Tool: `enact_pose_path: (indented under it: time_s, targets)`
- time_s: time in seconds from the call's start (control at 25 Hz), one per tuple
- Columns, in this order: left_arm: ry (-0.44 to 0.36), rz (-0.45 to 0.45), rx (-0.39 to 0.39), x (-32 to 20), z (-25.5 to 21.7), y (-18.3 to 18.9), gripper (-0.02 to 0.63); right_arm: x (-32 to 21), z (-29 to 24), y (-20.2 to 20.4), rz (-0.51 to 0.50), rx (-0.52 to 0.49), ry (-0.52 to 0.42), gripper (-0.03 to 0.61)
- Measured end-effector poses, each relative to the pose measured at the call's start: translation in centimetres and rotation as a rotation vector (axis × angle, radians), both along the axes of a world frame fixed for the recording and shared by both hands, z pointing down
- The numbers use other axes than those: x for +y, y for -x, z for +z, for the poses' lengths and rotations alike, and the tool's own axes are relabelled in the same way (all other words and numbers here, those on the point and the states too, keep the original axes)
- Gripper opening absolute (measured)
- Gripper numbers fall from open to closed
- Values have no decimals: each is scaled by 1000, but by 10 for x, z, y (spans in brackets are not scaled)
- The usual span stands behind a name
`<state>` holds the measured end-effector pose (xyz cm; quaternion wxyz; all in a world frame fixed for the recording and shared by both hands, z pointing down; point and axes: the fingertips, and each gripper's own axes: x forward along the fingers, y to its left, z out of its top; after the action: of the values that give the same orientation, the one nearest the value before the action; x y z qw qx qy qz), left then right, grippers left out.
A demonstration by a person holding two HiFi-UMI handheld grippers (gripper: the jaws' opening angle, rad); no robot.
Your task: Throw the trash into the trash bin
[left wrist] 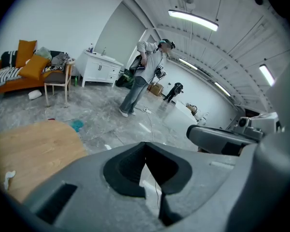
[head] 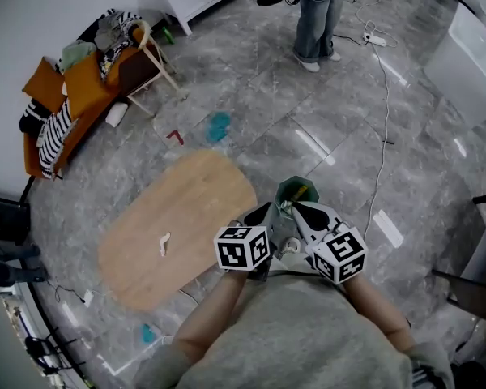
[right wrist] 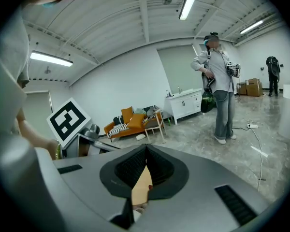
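A small green trash bin (head: 294, 186) stands on the floor just past my hands, with something yellow inside. My left gripper (head: 269, 211) and right gripper (head: 296, 209) hover side by side over its near rim. The left gripper (left wrist: 145, 146) has its jaws shut tip to tip, and only pale floor shows in the slit below. The right gripper (right wrist: 146, 151) is shut too. A tan sliver fills its slit, and I cannot tell whether that is a held scrap or the table behind. A white crumpled scrap (head: 164, 243) lies on the oval wooden table (head: 186, 201) to my left.
A person (head: 316, 23) stands beyond the bin, with a white cable (head: 381, 136) trailing over the grey floor. An orange sofa (head: 73, 104) and a chair (head: 150, 63) sit far left. A blue object (head: 218, 126) lies past the table. A white unit (head: 474, 63) stands at right.
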<state>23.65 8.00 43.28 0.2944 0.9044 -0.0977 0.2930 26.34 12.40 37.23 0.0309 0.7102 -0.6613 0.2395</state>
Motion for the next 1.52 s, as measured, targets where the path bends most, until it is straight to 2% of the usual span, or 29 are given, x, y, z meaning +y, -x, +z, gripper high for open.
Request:
enact_pose_path:
  time_s: [0.32,0.56,1.0,1.52]
  targets:
    - [1,-110,3,-25,-1,40,9,-29,1,35,-111,6,9,8]
    - [-4,-186,7,-56,-4,91,9,-61,-2,78,-178,15,13,8]
    - [-9,-299,3,-113,-12,189,9,-117,-13,153,-238,24,3,8]
    - [-2,-430,16,-156,-16,275,10,-164,-18,230,-337,36,6,8]
